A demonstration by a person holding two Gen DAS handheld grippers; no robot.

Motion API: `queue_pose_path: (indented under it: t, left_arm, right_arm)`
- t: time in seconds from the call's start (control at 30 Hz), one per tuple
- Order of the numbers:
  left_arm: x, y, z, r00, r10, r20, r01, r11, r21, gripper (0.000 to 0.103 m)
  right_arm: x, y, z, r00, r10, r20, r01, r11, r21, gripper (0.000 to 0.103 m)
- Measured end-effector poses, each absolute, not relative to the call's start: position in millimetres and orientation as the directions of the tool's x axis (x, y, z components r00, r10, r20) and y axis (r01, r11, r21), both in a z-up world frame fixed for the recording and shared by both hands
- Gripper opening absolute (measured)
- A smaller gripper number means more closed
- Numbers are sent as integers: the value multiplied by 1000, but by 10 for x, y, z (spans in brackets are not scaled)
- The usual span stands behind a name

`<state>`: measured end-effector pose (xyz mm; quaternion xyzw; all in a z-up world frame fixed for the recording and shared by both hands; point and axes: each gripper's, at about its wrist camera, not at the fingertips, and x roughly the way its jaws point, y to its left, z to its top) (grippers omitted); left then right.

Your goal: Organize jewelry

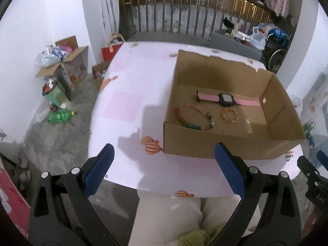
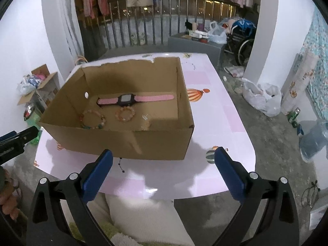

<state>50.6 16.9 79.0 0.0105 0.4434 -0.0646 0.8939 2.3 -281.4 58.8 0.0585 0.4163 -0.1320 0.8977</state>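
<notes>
An open cardboard box (image 1: 225, 145) (image 2: 123, 143) stands on the pink table (image 1: 131, 94) (image 2: 209, 123). Inside lie a pink-strapped watch with a black face (image 1: 226, 99) (image 2: 127, 99), a large multicoloured bead bracelet (image 1: 194, 119) (image 2: 93, 120), a small orange bead bracelet (image 1: 229, 114) (image 2: 125, 113) and a small pale trinket (image 1: 248, 121) (image 2: 145, 117). My left gripper (image 1: 164, 153) is open and empty, near the table's front edge, left of the box. My right gripper (image 2: 164, 157) is open and empty, in front of the box.
The table's front edge is just beyond both grippers, over the person's lap (image 1: 170, 215). Cardboard boxes (image 1: 67, 65), bottles (image 1: 59, 115) and bags (image 2: 260, 98) litter the floor around the table. A railing (image 2: 143, 26) and a wheelchair (image 2: 239, 41) stand behind.
</notes>
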Motion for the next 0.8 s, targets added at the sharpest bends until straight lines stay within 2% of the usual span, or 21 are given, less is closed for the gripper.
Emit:
queue_pose_path:
  t: [0.37, 0.8]
  left_arm:
    - [579, 83, 658, 527, -77, -846, 132, 991, -7, 95]
    - [636, 156, 588, 517, -23, -855, 119, 992, 45, 95]
  right_arm:
    - [109, -2869, 514, 580, -166, -797, 298, 954, 18, 96]
    - [176, -2921, 501, 561, -187, -807, 322, 947, 4, 96]
